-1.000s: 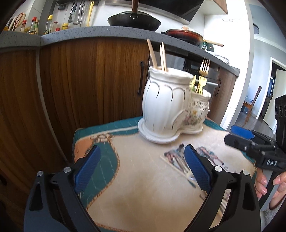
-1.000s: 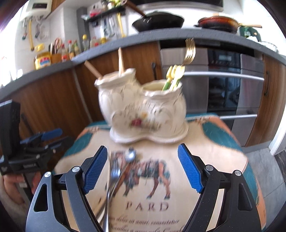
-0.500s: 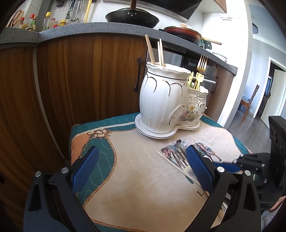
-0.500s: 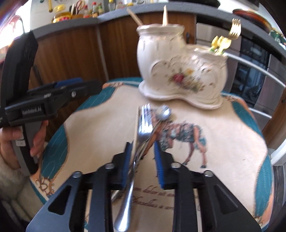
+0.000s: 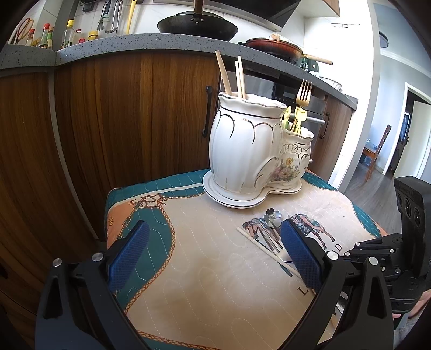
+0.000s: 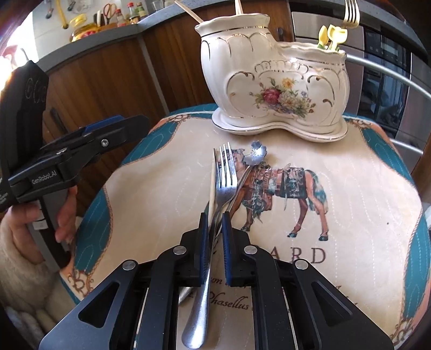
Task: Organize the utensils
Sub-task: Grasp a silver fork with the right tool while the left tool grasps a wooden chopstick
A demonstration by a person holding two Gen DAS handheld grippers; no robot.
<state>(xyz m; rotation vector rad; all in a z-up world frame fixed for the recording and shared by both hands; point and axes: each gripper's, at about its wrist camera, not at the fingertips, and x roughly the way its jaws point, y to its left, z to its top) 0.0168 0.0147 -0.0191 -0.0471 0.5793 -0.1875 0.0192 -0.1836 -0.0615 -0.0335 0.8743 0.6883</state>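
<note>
A white ceramic two-pot utensil holder (image 6: pixel 274 88) stands at the far side of the cloth; it also shows in the left wrist view (image 5: pixel 250 150). Its tall pot holds chopsticks (image 5: pixel 231 75), its low pot a gold fork (image 6: pixel 350 13). My right gripper (image 6: pixel 214 223) is shut on a silver fork (image 6: pixel 226 177) lying on the cloth. A flower-headed spoon (image 6: pixel 256 154) and a single chopstick (image 6: pixel 212 183) lie against the fork. My left gripper (image 5: pixel 212 250) is open and empty above the cloth's near left side.
A quilted cloth with a horse print (image 6: pixel 336 188) covers the small table. Wooden cabinets (image 5: pixel 121 121) and a counter with pans (image 5: pixel 196 24) stand right behind it. An oven with a steel handle (image 6: pixel 390 80) is behind the holder.
My right gripper has come down over the loose utensils and closed from wide open onto the silver fork. My left gripper has drawn back slightly and stays open.
</note>
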